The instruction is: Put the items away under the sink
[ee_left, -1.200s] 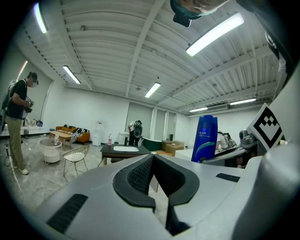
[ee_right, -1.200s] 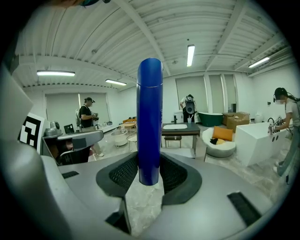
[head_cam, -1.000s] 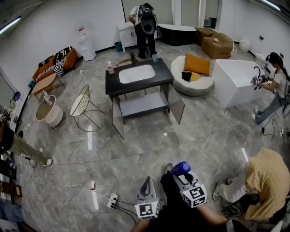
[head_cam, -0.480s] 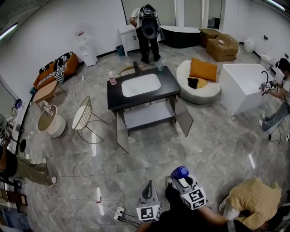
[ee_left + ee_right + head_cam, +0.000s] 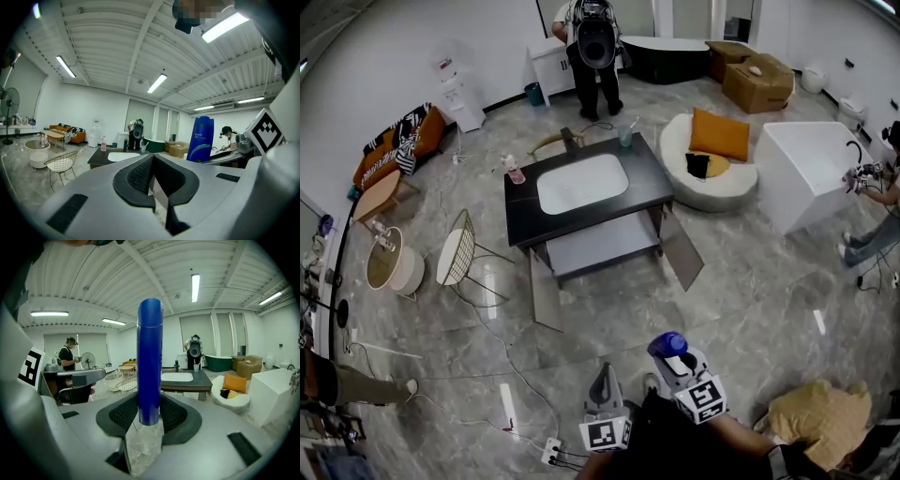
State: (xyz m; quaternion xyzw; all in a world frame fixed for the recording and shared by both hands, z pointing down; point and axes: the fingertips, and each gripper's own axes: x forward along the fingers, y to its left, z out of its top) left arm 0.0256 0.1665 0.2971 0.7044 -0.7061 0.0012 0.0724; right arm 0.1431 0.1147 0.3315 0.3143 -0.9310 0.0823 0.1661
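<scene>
Grey marbled floor [image 5: 750, 281] fills a wide showroom, and near its middle stands the sink bench [image 5: 520, 211], dark-topped, with a white basin [image 5: 581, 183] sunk into it. Both cabinet doors [image 5: 682, 248] beneath hang open, showing a pale shelf [image 5: 600, 244] under the basin. On the bench top a pink bottle [image 5: 515, 170] stands at the left edge, a black faucet [image 5: 570, 139] rises behind the basin, and a clear cup [image 5: 625, 136] sits at the far right corner. A person [image 5: 595, 42] stands beyond the bench at a white cabinet, facing away. To the right lie a round white lounger with an orange cushion [image 5: 719, 136] and a white tub [image 5: 802, 173]; to the left are a wire chair [image 5: 455, 258] and a round side table [image 5: 384, 258]. Both grippers are held low at the near edge of the head view, well apart from the bench. The right gripper [image 5: 678, 360] has its jaws clamped on a tall blue bottle [image 5: 150, 357], which stands upright between the pads with its cap uppermost. The left gripper [image 5: 604, 380], just beside it, carries nothing, its jaws brought together. A white power strip [image 5: 551, 452] with black cables lies on the floor near the left gripper.
</scene>
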